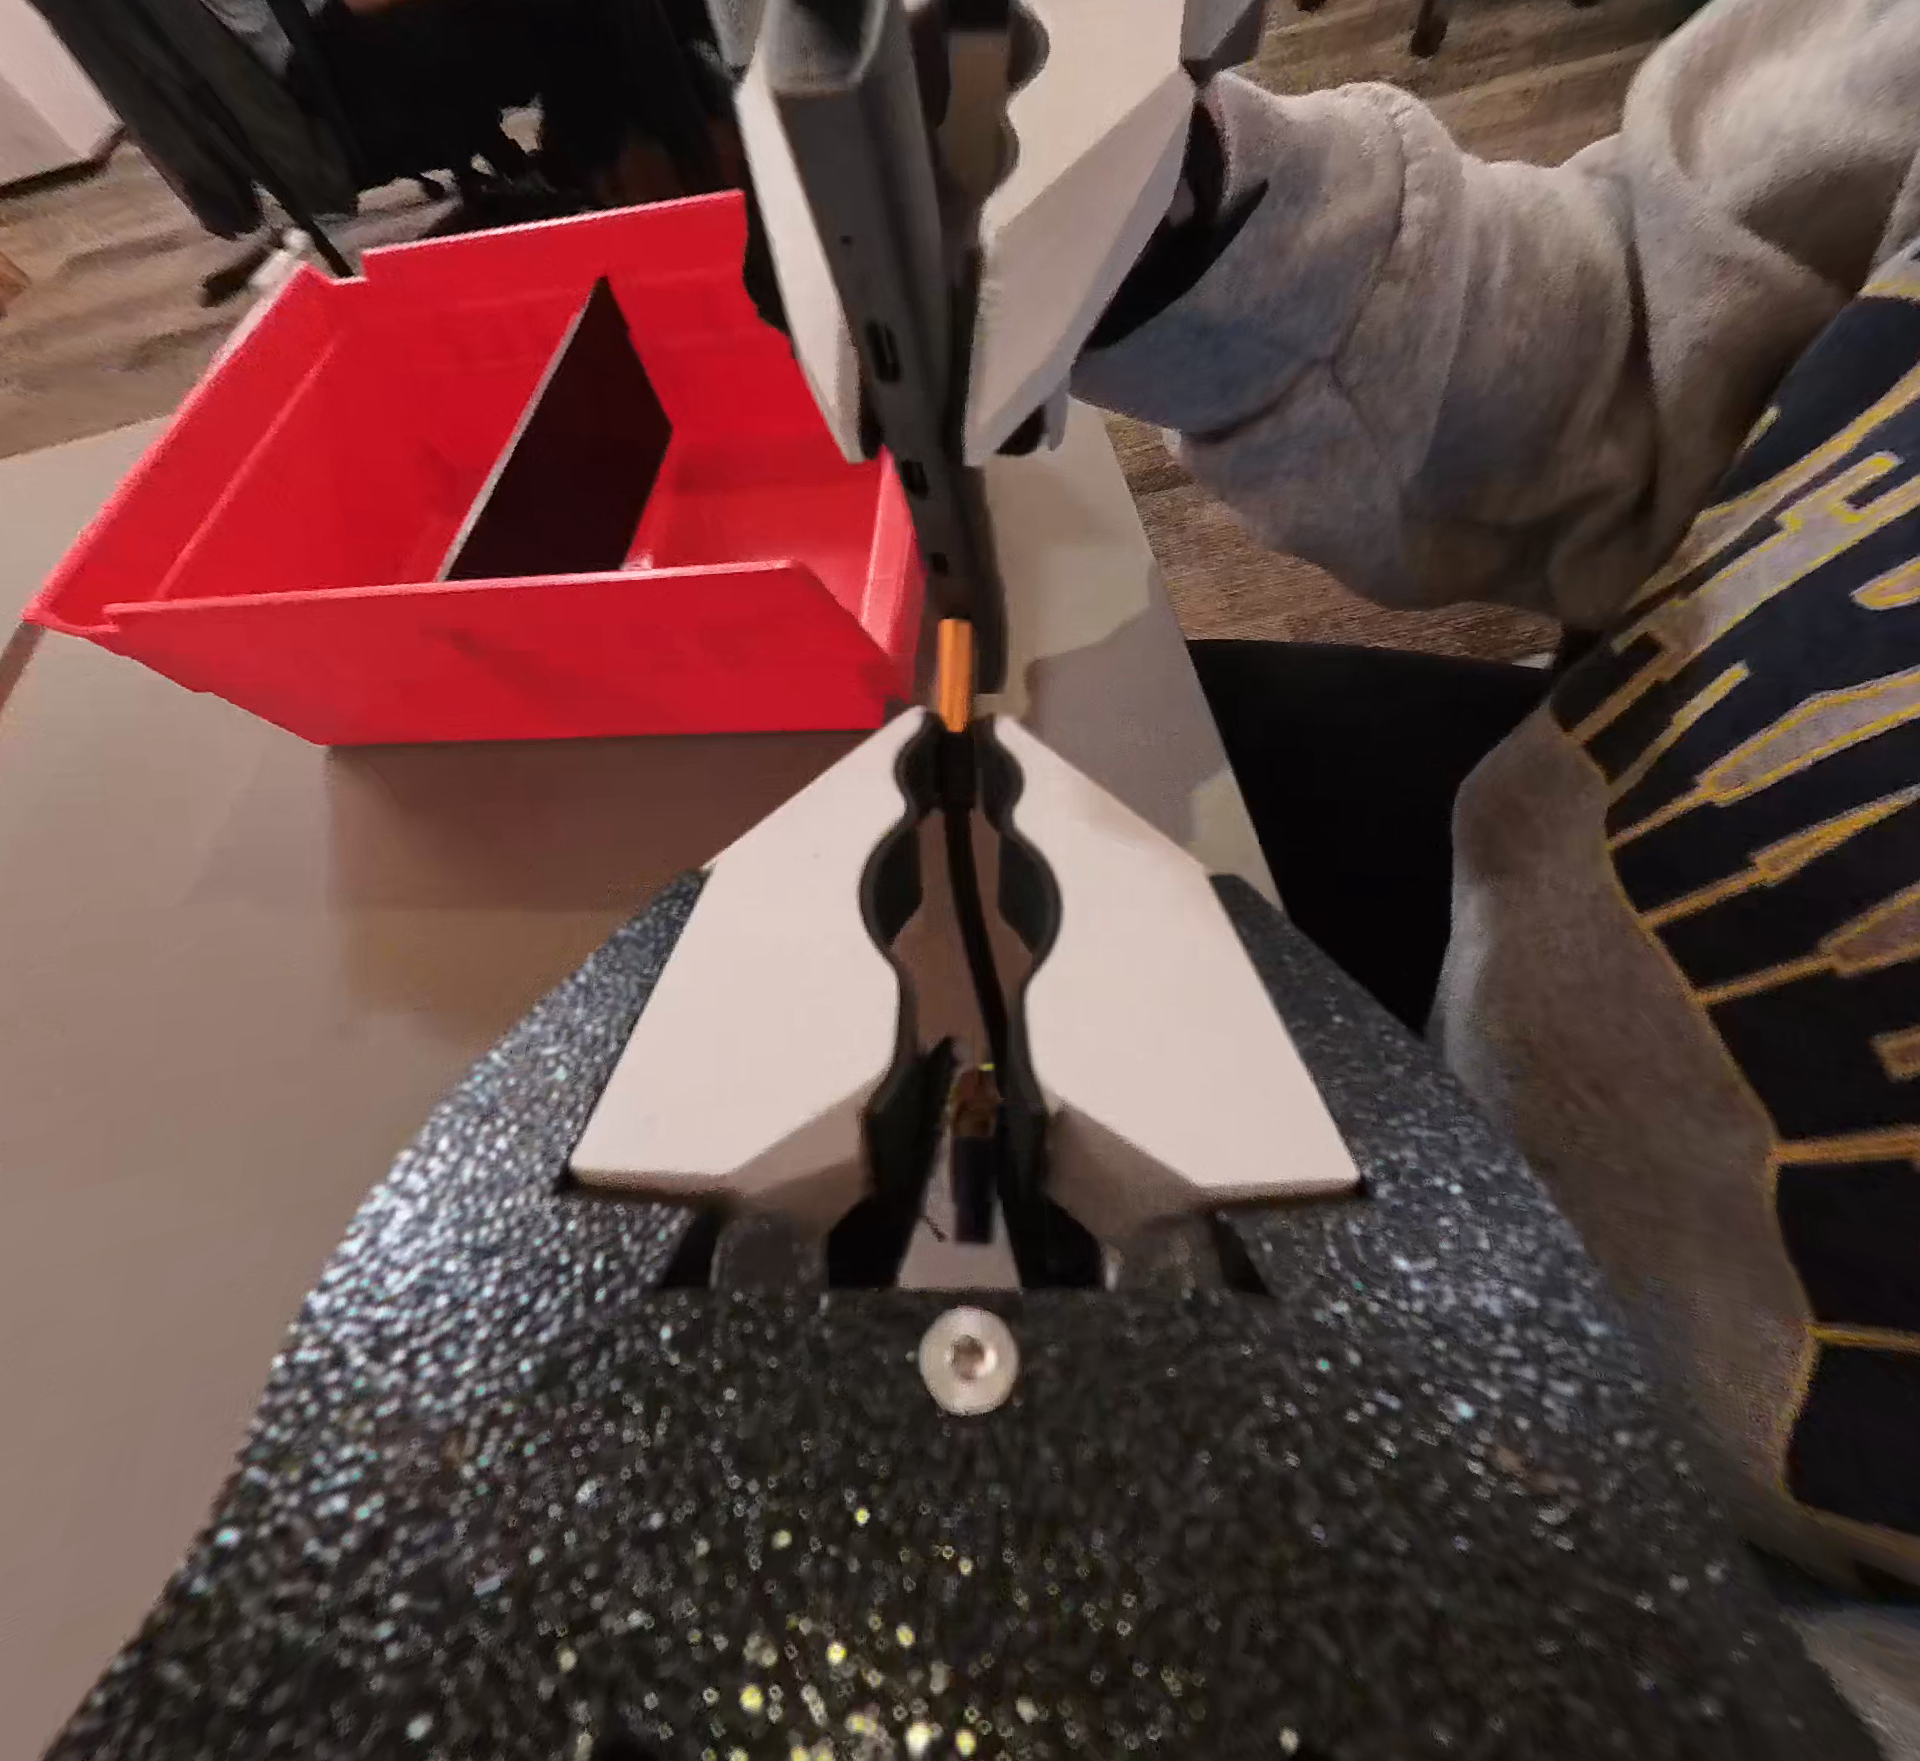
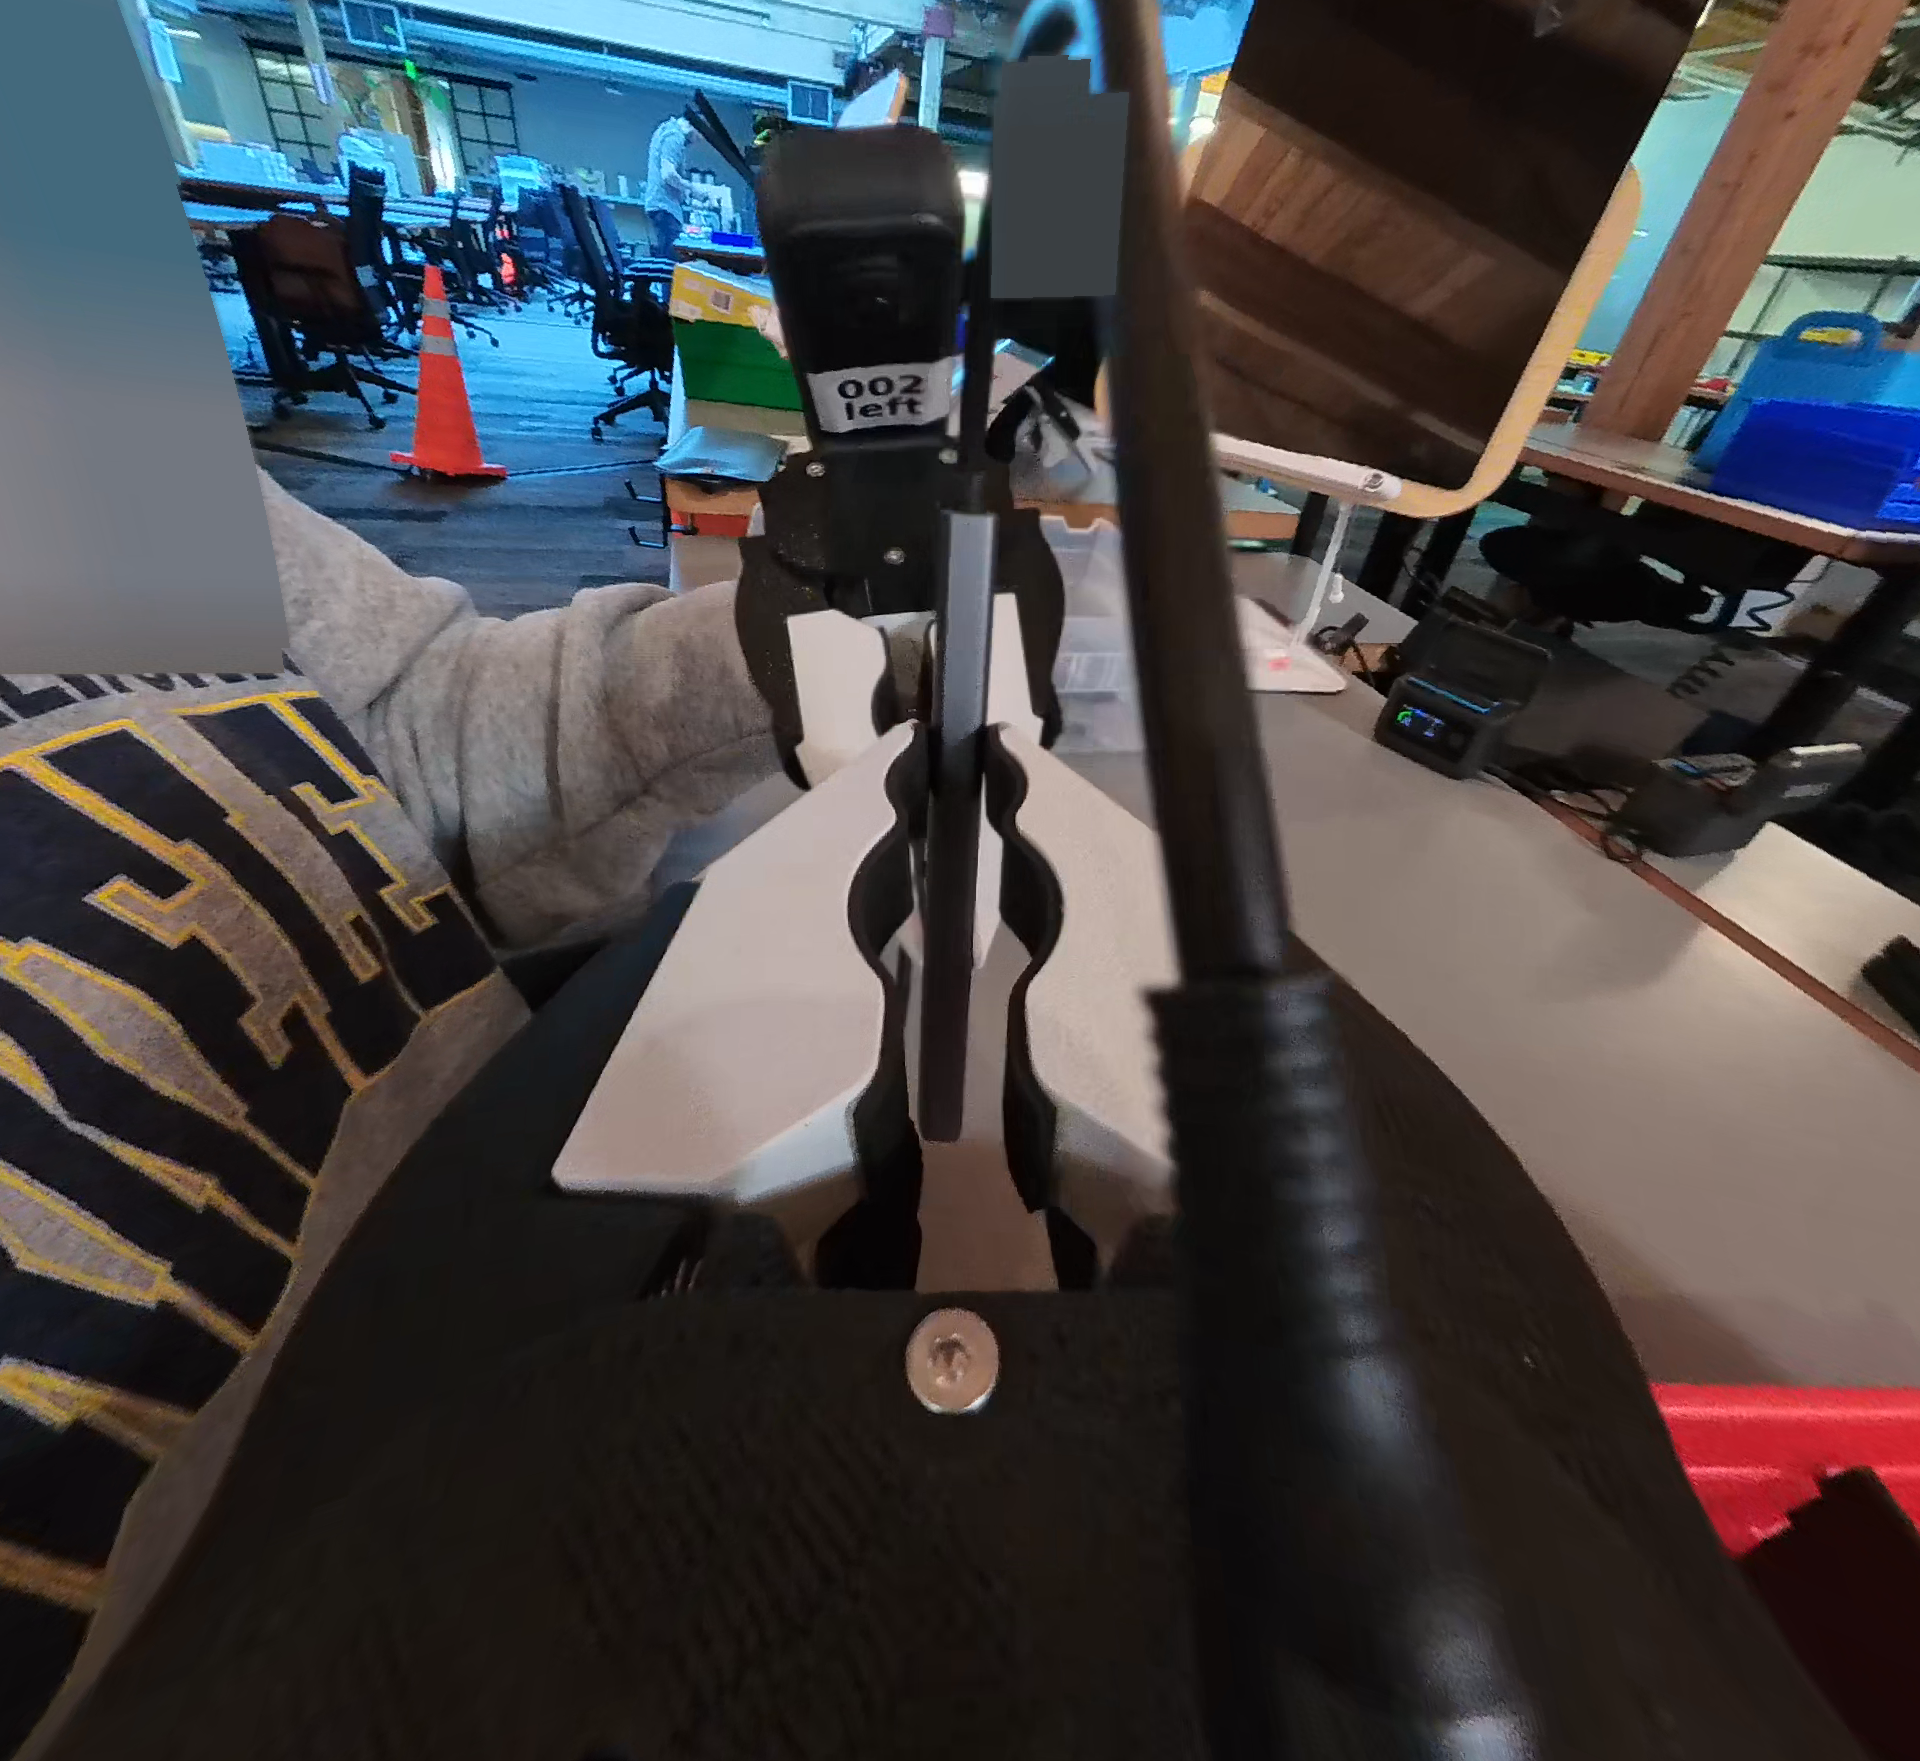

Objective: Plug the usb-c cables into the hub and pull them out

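Hub (image 1: 914,361) clamped in right hand-held gripper (image 1: 920,454); cable (image 1: 954,672) in left (image 1: 951,735).

left hand-held gripper (image 1: 951,735): black speckled, glittery body, one silver countersunk screw (image 1: 967,1360) at centre, two white wedge-shaped fingers (image 1: 748,1005) with black wavy inner pads; from the right wrist view it carries a black camera block (image 2: 862,257) with a white label. right hand-held gripper (image 2: 951,755): matte black textured body, silver screw (image 2: 951,1360), same white fingers and black scalloped pads, a black ribbed cable sleeve (image 2: 1299,1244) running up its right side. operator wears a grey fleece sleeve (image 1: 1455,309) and a grey top with navy and yellow-outlined pattern (image 2: 187,932).
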